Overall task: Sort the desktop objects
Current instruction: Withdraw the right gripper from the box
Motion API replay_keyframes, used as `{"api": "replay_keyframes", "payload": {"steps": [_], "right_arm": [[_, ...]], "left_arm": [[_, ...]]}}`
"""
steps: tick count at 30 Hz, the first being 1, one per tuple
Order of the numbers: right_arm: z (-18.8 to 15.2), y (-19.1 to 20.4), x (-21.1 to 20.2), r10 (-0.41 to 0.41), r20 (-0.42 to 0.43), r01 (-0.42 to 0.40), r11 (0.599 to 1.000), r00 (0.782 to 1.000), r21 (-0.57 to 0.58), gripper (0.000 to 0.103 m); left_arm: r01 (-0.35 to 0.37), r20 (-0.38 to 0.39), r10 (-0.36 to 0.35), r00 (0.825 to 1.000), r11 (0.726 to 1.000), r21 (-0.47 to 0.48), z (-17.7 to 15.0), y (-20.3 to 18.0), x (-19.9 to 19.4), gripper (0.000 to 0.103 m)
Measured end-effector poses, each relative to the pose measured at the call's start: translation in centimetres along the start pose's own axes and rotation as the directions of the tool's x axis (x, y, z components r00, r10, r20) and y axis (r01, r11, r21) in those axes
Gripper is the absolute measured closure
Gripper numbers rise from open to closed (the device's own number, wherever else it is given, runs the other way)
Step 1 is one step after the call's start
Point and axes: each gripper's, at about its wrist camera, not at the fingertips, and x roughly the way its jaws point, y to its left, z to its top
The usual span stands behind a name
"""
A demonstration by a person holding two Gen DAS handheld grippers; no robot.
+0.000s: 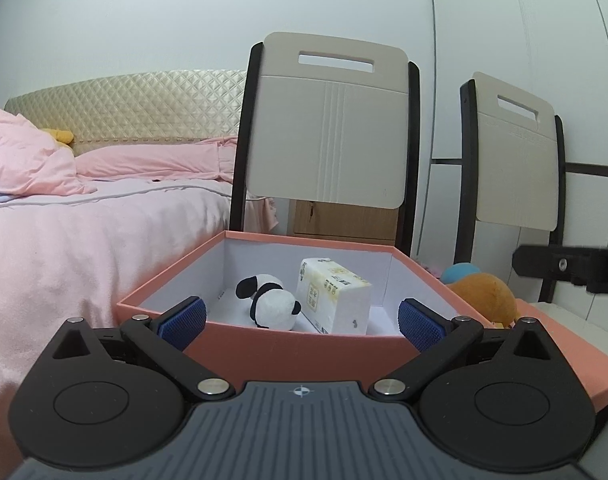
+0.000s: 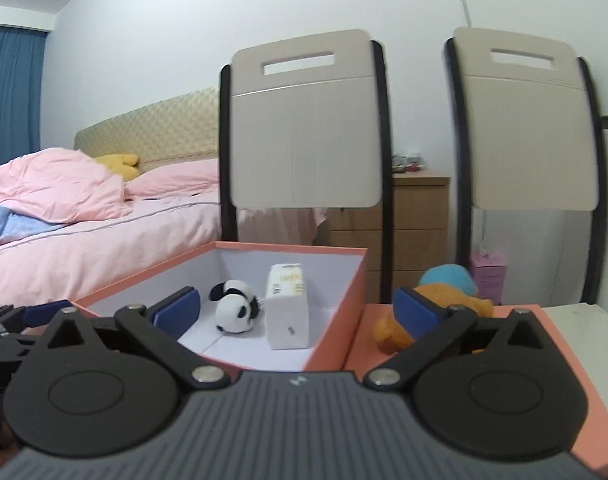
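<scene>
A salmon-pink box (image 1: 296,346) with a white inside holds a panda plush (image 1: 270,300) and a tissue pack (image 1: 336,300), side by side. My left gripper (image 1: 302,324) is open just in front of the box's near wall, with nothing between its fingers. An orange and blue plush (image 1: 484,294) lies on the pink lid (image 1: 584,364) to the right of the box. My right gripper (image 2: 298,312) is also open and empty, facing the box (image 2: 332,344) and its panda plush (image 2: 234,306) and tissue pack (image 2: 287,308). Its right pad overlaps the orange plush (image 2: 396,336) in the picture.
Two folded chairs (image 1: 328,128) (image 2: 528,128) stand upright behind the box. A bed with pink bedding (image 1: 64,248) fills the left. A wooden drawer unit (image 2: 416,220) stands behind the chairs. The white tabletop (image 2: 580,320) shows at the right.
</scene>
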Motion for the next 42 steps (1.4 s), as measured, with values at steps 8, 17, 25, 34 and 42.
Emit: {"api": "replay_keyframes", "payload": {"steps": [8,17,25,34,42], "right_arm": [[-2.1,-0.4,-0.7,-0.059,0.008,0.059,0.997,0.998,0.046,0.0],[-2.6,-0.4,-1.0,-0.072,0.014,0.071,0.997,0.997,0.034,0.0],[-2.8,-0.4,-2.3,-0.139,0.134,0.138,0.99,0.981,0.019,0.0],[-3.0,-1.0,-2.5,-0.135,0.142,0.125,0.989,0.981,0.074,0.0],[-2.9,-1.1,-2.4,-0.126,0.106,0.116,0.989,0.986,0.095,0.0]], "left_arm": [[0.011,-0.005,-0.011,1.0,1.0,0.012,-0.3,-0.4,-0.1,0.0],[0.019,-0.011,-0.019,1.0,1.0,0.022,-0.6,-0.8,-0.2,0.0],[0.021,-0.012,-0.021,1.0,0.999,0.032,-0.8,-1.1,-0.2,0.0],[0.028,-0.004,-0.028,1.0,0.999,0.034,-0.9,-1.0,-0.4,0.0],[0.027,-0.003,-0.027,1.0,0.999,0.034,-0.7,-1.1,-0.2,0.0]]}}
